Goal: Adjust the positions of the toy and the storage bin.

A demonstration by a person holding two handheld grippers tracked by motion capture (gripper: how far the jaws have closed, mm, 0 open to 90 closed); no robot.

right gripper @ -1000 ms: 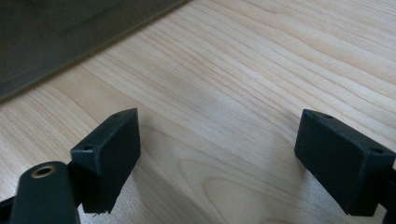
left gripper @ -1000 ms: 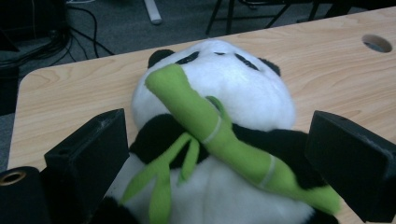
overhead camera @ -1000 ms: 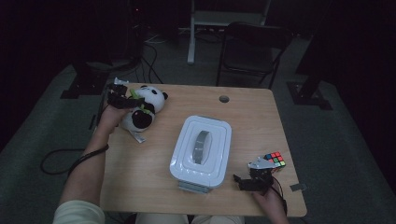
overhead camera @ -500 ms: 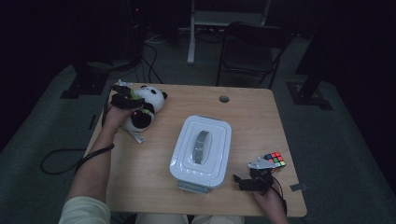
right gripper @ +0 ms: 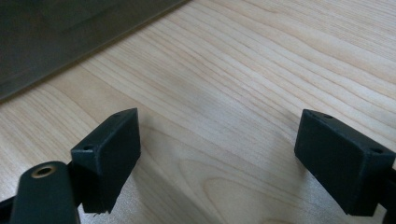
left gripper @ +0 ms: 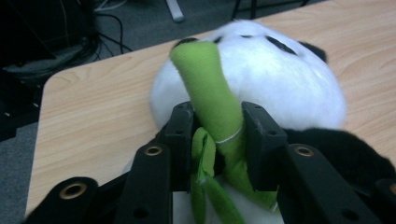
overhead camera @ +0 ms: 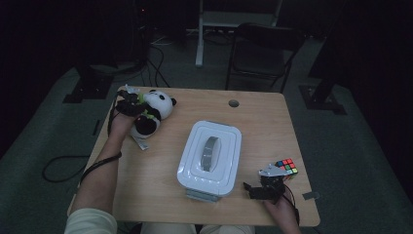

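Note:
A black-and-white panda plush [overhead camera: 155,111] lies at the table's far left corner, holding a green stalk [left gripper: 208,88] up to its face [left gripper: 289,79]. My left gripper [overhead camera: 132,103] is at the plush. Its jaws have just been closing, and in the left gripper view [left gripper: 217,126] both pads now press on the green stalk. My right gripper [overhead camera: 255,189] rests low near the table's front right edge. Its jaws [right gripper: 217,154] are open over bare wood.
A white lidded container [overhead camera: 210,156] with a grey handle sits mid-table. A colourful puzzle cube [overhead camera: 287,166] lies just beyond the right gripper. The wooden table [overhead camera: 160,195] has a cable hole [overhead camera: 234,103] near its far edge. A chair [overhead camera: 263,53] stands behind.
The left gripper's jaws have drawn together around the panda's green stalk, with the hand shifting only slightly. The right gripper, container and cube have stayed put.

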